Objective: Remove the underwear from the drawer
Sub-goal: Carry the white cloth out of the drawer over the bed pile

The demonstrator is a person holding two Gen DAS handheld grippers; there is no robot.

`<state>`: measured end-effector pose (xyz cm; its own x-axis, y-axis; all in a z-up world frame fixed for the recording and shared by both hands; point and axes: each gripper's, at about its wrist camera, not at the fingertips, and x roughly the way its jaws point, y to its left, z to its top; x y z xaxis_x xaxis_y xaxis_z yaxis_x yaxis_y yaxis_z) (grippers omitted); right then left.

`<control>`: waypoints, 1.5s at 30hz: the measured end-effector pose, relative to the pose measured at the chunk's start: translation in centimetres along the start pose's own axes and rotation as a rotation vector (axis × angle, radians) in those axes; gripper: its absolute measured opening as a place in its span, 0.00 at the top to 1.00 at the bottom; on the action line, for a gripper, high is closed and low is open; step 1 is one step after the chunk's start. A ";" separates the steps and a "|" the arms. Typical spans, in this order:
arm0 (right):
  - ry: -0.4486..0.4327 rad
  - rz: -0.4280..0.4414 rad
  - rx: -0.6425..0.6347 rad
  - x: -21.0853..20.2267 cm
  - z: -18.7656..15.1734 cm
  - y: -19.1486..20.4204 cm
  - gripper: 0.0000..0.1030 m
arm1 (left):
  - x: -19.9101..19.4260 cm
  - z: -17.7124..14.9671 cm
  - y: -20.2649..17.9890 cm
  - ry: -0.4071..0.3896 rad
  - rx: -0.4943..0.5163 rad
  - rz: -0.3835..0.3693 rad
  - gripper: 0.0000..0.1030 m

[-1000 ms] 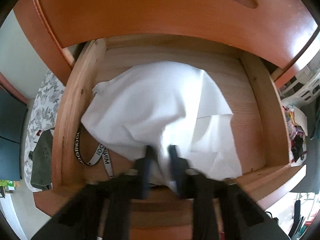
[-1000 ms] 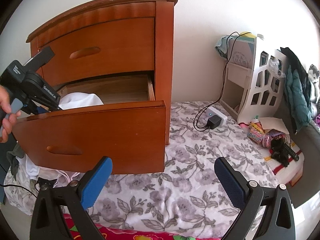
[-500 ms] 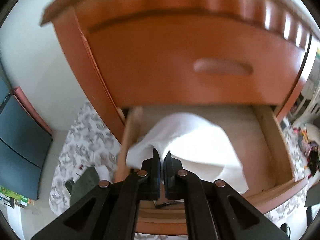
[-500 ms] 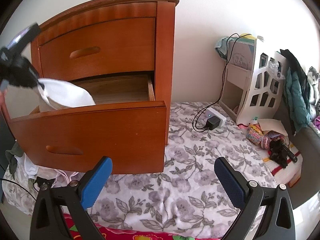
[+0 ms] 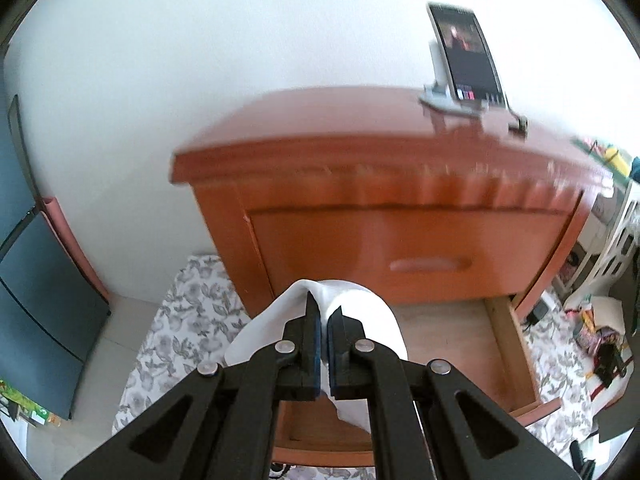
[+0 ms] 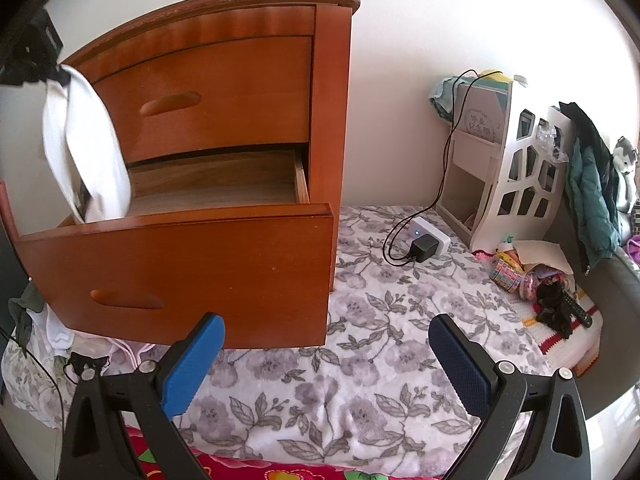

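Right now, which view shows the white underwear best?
The right wrist view: the underwear hangs at full length from the left gripper above the open drawer. The left wrist view shows only folds bunched around its fingers.

The underwear (image 6: 86, 148) is plain white. The nightstand (image 6: 240, 80) is reddish-brown wood; the open drawer (image 6: 180, 268) has the same reddish-brown front and a paler, unstained wood interior. The blanket (image 6: 380, 344) is white with a grey flower-and-leaf print. The left gripper (image 5: 324, 316) is black with dark blue pads. The right gripper (image 6: 326, 364) is black with blue pads, the left one brighter. The wall (image 5: 200, 60) is white. The charger (image 6: 422, 248) is black, its cable black, on a white power strip (image 6: 434, 234). The small shelf (image 6: 516, 168) is white. The jacket (image 6: 592, 192) is teal.
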<state>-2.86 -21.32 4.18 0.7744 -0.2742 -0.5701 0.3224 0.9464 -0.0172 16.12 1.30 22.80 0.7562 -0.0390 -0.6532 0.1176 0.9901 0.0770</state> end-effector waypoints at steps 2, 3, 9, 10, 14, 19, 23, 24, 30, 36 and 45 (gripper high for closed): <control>0.000 0.000 0.000 0.0 0.0 0.0 0.00 | -1.2 0.6 0.9 -0.022 -0.016 0.003 0.98; 0.000 0.000 0.000 0.0 0.0 0.0 0.00 | -1.5 0.9 1.3 -0.029 -0.023 0.005 0.98; 0.000 -0.002 -0.003 0.0 0.1 -0.1 0.00 | -5.3 3.0 4.5 -0.101 -0.093 0.020 0.98; -0.001 -0.002 -0.003 -0.1 0.1 -0.1 0.00 | -6.0 3.4 5.1 -0.119 -0.099 0.031 0.98; 0.000 -0.002 -0.004 -0.1 0.1 -0.1 0.00 | -8.8 4.8 7.2 -0.180 -0.114 0.072 0.98; -0.002 -0.005 -0.009 -0.1 0.2 0.0 0.00 | -10.5 5.3 9.5 -0.211 -0.121 0.127 0.98; -0.002 -0.007 -0.012 -0.2 0.1 0.0 0.00 | -10.1 4.8 11.4 -0.215 -0.140 0.176 0.98; -0.003 -0.008 -0.013 -0.2 0.1 0.0 0.00 | -9.8 4.6 11.9 -0.213 -0.145 0.189 0.98; -0.004 -0.010 -0.019 -0.2 0.1 -0.1 0.00 | -5.8 1.9 15.7 -0.130 -0.230 0.214 0.98; 0.001 -0.016 -0.034 -0.1 0.1 0.4 0.00 | 0.0 -2.0 18.6 -0.008 -0.303 0.185 0.98; 0.015 -0.027 -0.069 0.1 0.1 0.9 0.00 | 8.2 -5.3 17.0 0.147 -0.343 0.051 0.98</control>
<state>-2.45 -20.47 4.18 0.7573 -0.2980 -0.5811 0.3049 0.9482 -0.0889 20.95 18.56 14.79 0.6518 0.0064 -0.7583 -0.1590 0.9789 -0.1283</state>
